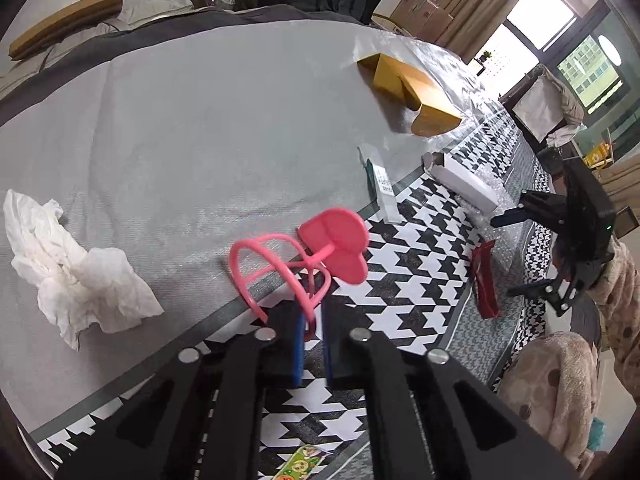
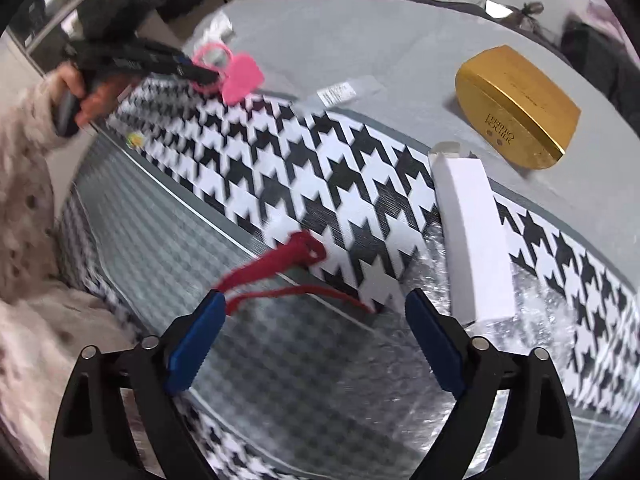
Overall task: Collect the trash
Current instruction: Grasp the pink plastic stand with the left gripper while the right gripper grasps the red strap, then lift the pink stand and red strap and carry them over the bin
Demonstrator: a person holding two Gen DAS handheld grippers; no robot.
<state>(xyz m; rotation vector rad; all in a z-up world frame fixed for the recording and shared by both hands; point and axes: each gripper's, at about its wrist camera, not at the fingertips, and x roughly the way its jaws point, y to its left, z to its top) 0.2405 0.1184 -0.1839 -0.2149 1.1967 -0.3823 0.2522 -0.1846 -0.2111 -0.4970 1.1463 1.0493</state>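
- From the left wrist camera: the left gripper point(image 1: 311, 322) has its blue pads pressed together on a thin bar of the pink plastic frame point(image 1: 304, 258), pinching it at its near end.
- The frame's wire loops and flat pink paddle rise just ahead of the fingertips, over the edge where the grey cloth point(image 1: 200, 120) meets the houndstooth cloth point(image 1: 408, 280).
- Off to the left of this gripper a crumpled white tissue point(image 1: 76, 268) lies on the grey cloth, well apart.
- Ahead and to the right sit a gold box point(image 1: 416, 92) under clear film, a long white carton point(image 1: 464, 182), and a small labelled sachet point(image 1: 382, 184) nearer in.
- Far right, the right gripper point(image 1: 520, 252) hangs with its fingers spread above a red wrapper point(image 1: 484, 280); a spotted fleece sleeve point(image 1: 616, 280) is behind it.
- From the right wrist camera, which is blurred: the right gripper point(image 2: 312, 308) stands wide apart, holding nothing.
- The red wrapper point(image 2: 276, 272) lies just ahead, between the spread fingers, its near end right by the left-hand pad; whether it touches I cannot tell.
- The white carton point(image 2: 468, 232) lies just beyond the right-hand finger, on bubble wrap point(image 2: 520, 312); the gold box point(image 2: 516, 108) is farther on.
- Far upper left, the left gripper point(image 2: 204, 74) carries the pink frame point(image 2: 236, 74), held in a person's hand point(image 2: 96, 96).
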